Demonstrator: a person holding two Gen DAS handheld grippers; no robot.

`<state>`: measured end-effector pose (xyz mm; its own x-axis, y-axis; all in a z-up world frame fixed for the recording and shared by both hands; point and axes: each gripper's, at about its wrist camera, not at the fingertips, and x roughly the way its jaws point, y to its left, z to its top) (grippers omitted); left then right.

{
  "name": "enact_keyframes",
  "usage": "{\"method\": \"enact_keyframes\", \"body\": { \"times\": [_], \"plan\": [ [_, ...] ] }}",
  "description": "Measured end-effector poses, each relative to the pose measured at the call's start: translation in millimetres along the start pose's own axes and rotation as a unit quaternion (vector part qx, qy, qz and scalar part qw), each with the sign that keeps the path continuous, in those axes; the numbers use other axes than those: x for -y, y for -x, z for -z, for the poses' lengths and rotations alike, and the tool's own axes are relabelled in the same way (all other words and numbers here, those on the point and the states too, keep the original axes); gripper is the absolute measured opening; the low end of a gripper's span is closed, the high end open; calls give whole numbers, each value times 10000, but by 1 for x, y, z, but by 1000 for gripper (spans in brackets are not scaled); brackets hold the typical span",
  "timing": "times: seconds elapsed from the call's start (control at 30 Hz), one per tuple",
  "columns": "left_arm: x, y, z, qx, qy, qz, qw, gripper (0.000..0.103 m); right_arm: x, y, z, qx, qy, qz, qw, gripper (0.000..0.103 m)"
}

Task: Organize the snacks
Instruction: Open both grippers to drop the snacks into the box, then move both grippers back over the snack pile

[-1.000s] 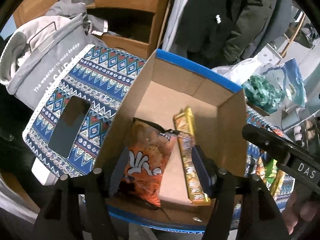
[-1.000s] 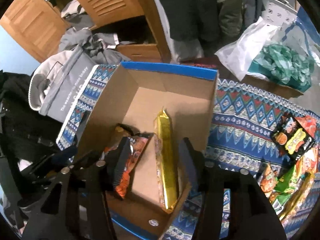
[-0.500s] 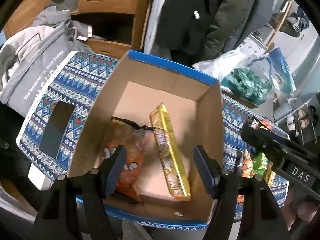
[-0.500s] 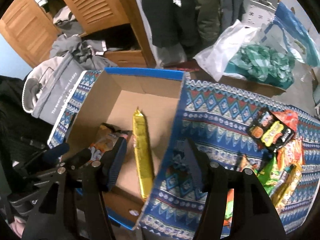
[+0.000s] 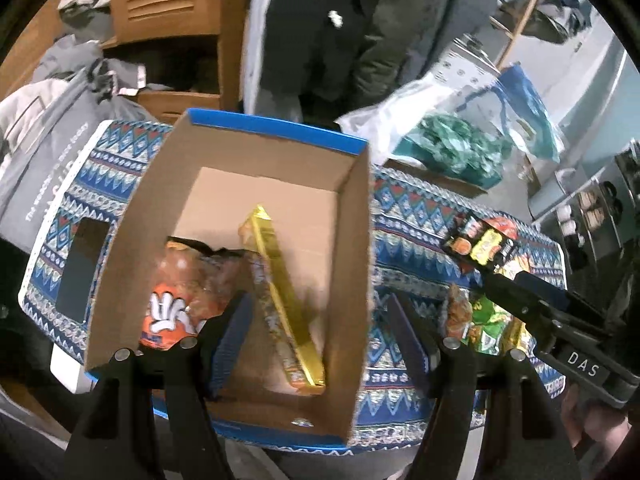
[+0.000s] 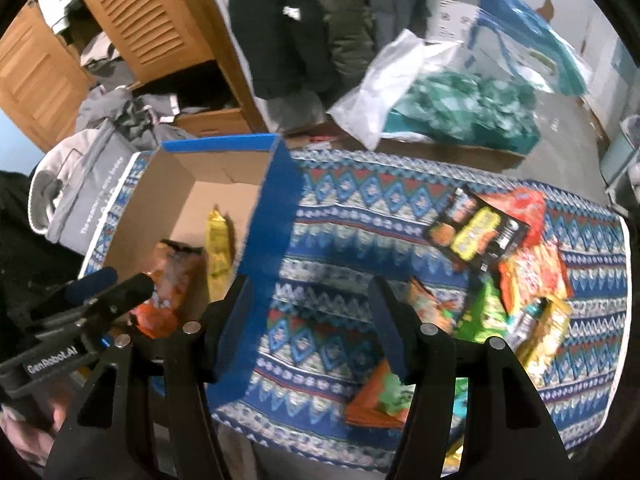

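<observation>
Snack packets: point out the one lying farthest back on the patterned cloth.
The black packet with orange and yellow print; the other loose packets lie nearer the right gripper.

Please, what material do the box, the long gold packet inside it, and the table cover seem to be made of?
The box: cardboard, it seems; plain brown matte inside walls with fold lines, and a smooth blue outside.
The gold packet: probably metallised plastic film; it shines and reflects light along its edge.
The table cover: likely woven or printed cloth; a matte blue zigzag pattern that drapes over the table edge. The weave itself is too blurred to confirm.

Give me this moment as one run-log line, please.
left gripper: open, empty | right gripper: open, empty | box: two snacks | loose snacks: on cloth
</observation>
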<state>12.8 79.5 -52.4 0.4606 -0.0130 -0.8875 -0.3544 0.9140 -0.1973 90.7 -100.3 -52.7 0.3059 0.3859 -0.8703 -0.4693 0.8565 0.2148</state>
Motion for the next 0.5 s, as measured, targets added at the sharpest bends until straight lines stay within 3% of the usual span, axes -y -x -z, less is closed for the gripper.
{"method": "enact_keyframes", "body": {
  "times": [0.5],
  "plan": [
    [90, -20, 18, -369, -869, 179, 9954, 71, 88, 24, 38, 50, -521, 425, 9977, 60]
  ]
}}
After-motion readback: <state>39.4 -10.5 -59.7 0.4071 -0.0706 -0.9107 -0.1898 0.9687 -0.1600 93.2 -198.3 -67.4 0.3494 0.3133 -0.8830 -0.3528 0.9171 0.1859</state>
